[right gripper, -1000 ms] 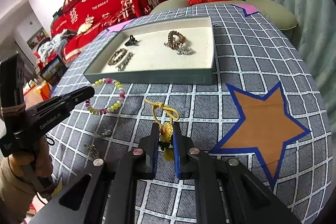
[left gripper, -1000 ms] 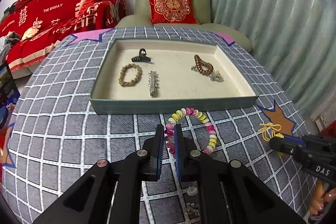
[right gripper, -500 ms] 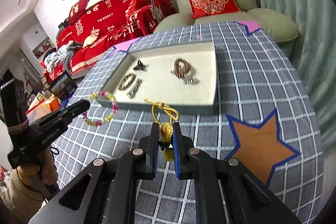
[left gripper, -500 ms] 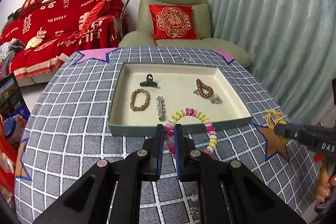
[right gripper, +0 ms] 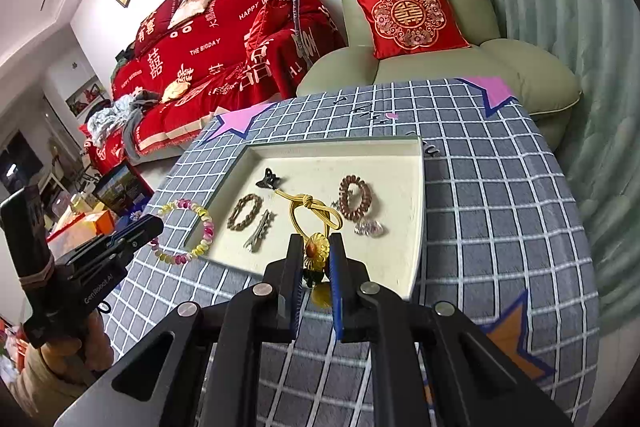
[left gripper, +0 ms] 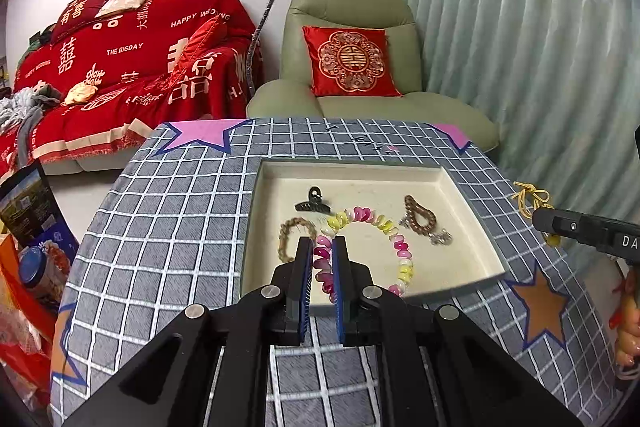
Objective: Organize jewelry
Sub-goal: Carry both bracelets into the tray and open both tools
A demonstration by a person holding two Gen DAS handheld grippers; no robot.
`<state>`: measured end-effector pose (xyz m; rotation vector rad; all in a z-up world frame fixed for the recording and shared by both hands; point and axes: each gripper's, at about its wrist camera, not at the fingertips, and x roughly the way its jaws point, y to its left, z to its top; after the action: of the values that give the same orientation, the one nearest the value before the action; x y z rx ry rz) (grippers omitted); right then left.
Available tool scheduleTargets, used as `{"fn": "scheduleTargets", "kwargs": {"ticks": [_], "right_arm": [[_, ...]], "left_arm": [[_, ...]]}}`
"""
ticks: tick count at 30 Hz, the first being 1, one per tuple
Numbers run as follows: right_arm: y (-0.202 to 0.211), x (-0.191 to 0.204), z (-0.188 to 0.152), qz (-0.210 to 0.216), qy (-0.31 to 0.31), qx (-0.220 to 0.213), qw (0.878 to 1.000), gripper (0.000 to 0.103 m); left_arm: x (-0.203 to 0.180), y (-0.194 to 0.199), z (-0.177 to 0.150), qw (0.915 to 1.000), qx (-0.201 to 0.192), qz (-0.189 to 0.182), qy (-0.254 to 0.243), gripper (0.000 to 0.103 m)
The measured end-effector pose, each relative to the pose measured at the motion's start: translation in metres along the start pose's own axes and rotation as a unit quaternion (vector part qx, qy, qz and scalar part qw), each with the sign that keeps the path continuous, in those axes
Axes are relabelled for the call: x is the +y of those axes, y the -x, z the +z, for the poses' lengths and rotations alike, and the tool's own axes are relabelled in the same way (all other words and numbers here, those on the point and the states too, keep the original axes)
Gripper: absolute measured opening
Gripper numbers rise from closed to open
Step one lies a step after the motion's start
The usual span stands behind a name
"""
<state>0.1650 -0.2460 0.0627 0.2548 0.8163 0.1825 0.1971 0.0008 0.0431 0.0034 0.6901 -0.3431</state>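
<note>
My left gripper [left gripper: 322,247] is shut on a pink-and-yellow bead bracelet [left gripper: 376,223] and holds it in the air over the near edge of the cream-lined tray [left gripper: 476,203]. My right gripper [right gripper: 315,247] is shut on a gold cord charm with an amber flower [right gripper: 316,251], its yellow loop [right gripper: 312,211] hanging above the tray [right gripper: 416,211]. In the tray lie a black claw clip [right gripper: 269,179], a brown bead bracelet [right gripper: 245,211], a silver hair clip [right gripper: 258,231], a dark red bead bracelet [right gripper: 355,195] and a small crystal piece [right gripper: 369,227].
The tray rests on a round table with a grey grid cloth [left gripper: 168,211] bearing star patches. A green armchair [left gripper: 352,67] and a red sofa [left gripper: 120,67] stand behind. Boxes and bags [left gripper: 28,227] sit left of the table.
Both grippers have risen and moved forward toward the tray, each carrying its piece. The bracelet and the gold charm now hang over the tray instead of over the cloth.
</note>
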Motion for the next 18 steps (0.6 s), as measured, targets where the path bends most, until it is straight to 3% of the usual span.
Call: {"fn": "scheduleTargets", "kwargs": {"ticks": [7,18], "right_arm": [[-0.036,-0.001,0.018,-0.006,0.000,0.014,1.000,0.013],[-0.094,-0.015,0.016,-0.017,-0.015,0.055,0.998,0.013]], "left_arm": [[-0.005,-0.029,0.007,0.9997,0.006,0.015,-0.018,0.019],[-0.012,-0.078,0.007,0.9988,0.038,0.024,-0.019,0.019]]}}
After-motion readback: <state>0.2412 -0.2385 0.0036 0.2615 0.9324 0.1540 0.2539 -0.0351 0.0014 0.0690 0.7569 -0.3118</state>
